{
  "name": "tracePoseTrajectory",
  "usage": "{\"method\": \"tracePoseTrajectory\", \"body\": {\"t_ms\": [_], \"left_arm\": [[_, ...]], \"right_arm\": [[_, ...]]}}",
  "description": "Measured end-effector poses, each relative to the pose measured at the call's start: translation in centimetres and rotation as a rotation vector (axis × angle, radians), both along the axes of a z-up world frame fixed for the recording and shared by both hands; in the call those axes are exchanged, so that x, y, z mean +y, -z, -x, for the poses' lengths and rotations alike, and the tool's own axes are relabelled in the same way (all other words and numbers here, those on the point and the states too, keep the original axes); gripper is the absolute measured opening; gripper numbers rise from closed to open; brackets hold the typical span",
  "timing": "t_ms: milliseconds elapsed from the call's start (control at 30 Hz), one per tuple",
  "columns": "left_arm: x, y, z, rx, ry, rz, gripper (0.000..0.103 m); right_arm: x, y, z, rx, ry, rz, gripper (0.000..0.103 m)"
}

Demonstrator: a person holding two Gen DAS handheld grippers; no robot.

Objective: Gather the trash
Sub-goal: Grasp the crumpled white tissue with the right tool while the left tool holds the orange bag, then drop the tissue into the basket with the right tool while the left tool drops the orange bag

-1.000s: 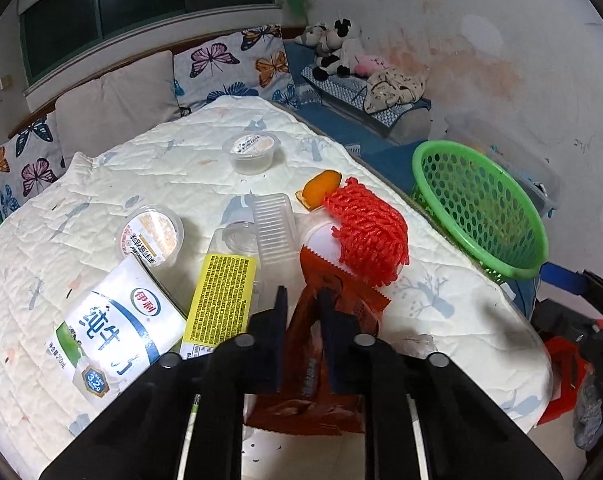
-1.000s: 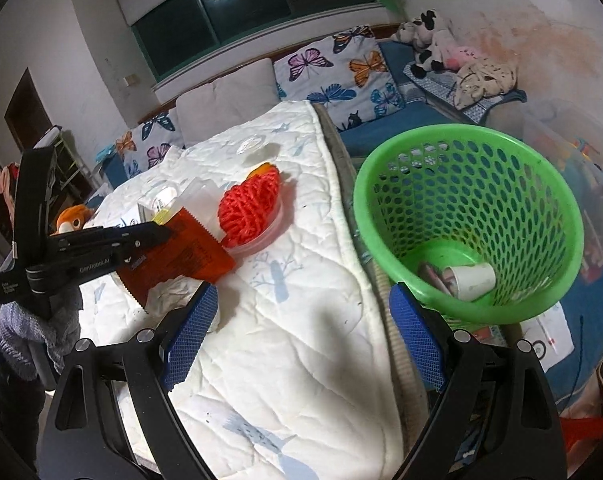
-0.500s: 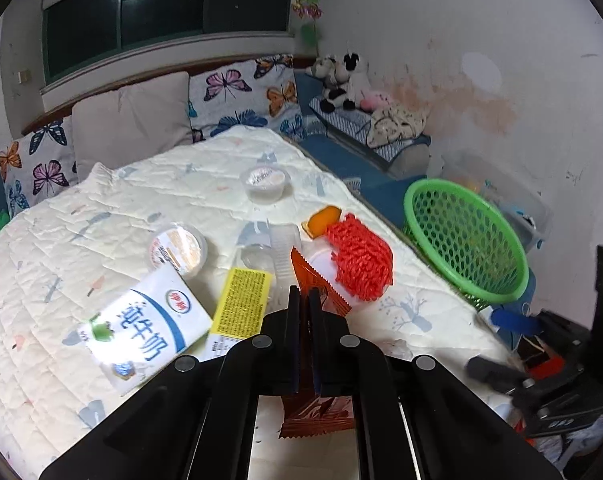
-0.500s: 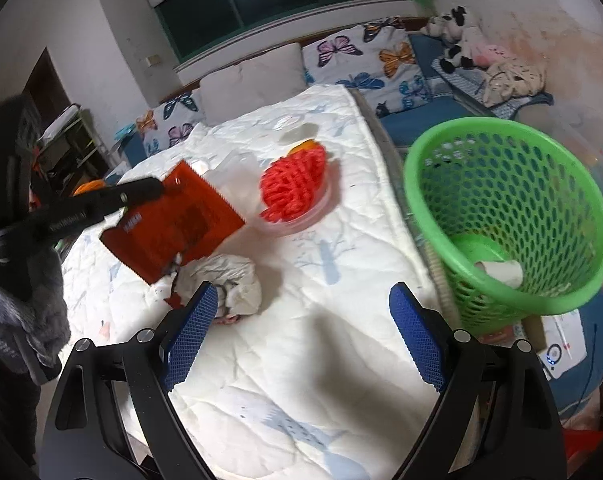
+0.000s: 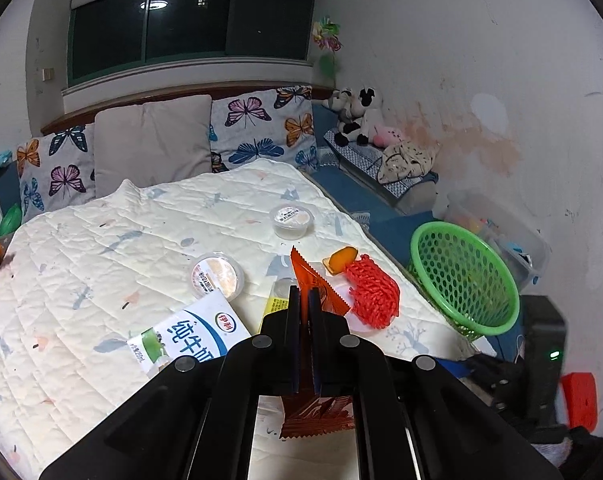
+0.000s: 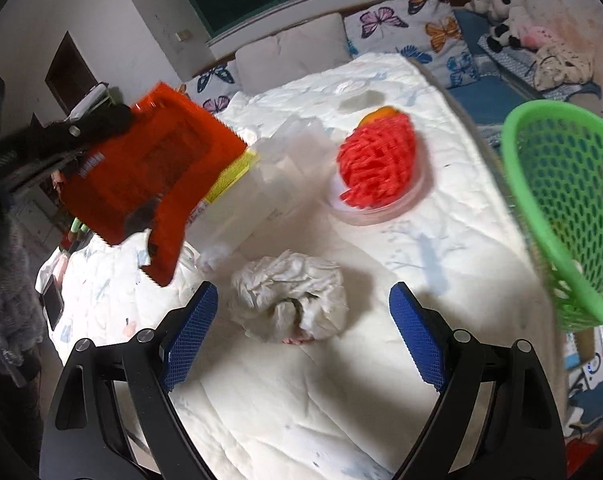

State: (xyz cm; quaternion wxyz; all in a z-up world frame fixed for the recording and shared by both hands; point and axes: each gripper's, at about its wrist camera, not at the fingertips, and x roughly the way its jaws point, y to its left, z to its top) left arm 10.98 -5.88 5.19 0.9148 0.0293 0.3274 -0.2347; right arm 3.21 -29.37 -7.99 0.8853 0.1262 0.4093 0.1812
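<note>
Two grippers: left gripper [image 5: 303, 300] clenches an orange wrapper [image 5: 315, 416], its middle hidden. Right gripper [image 6: 303, 320], jaws spread, hovers over crumpled tissue [image 6: 289, 300] on bed [image 6: 301, 400]; green basket [image 6: 569, 208], cut off, at three o'clock.

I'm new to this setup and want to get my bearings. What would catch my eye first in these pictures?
The orange-red snack wrapper, pinched in the shut left gripper and lifted clear of the white quilt. Next, the crumpled white paper wad on the quilt, lying just ahead of the open right gripper, between its blue fingers. Then the green basket beside the bed's right edge, and the red foam net on a clear lid.
</note>
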Motion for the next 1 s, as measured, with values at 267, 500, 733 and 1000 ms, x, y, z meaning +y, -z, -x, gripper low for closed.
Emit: {"method": "tracePoseTrajectory", "body": {"t_ms": [267, 500, 733, 1000], "left_arm": [[0.1, 0.1, -0.2, 0.006, 0.003, 0.009, 0.005], [-1.4, 0.0, -0.2, 0.006, 0.037, 0.013, 0.005], [-4.1, -0.5, -0.5, -0.001, 0.089, 0.022, 0.005], [-8.9, -1.3, -0.9, -0.005, 0.167, 0.043, 0.005]], "right_arm": [[0.8, 0.9, -0.1, 0.017, -0.024, 0.007, 0.065], [-0.4, -0.3, 1.2, -0.020, -0.006, 0.022, 0.060], [-4.3, -2.0, 2.3, -0.060, 0.076, 0.039, 0.060], [-12.0, -2.8, 2.6, -0.072, 0.261, 0.060, 0.060]]}}
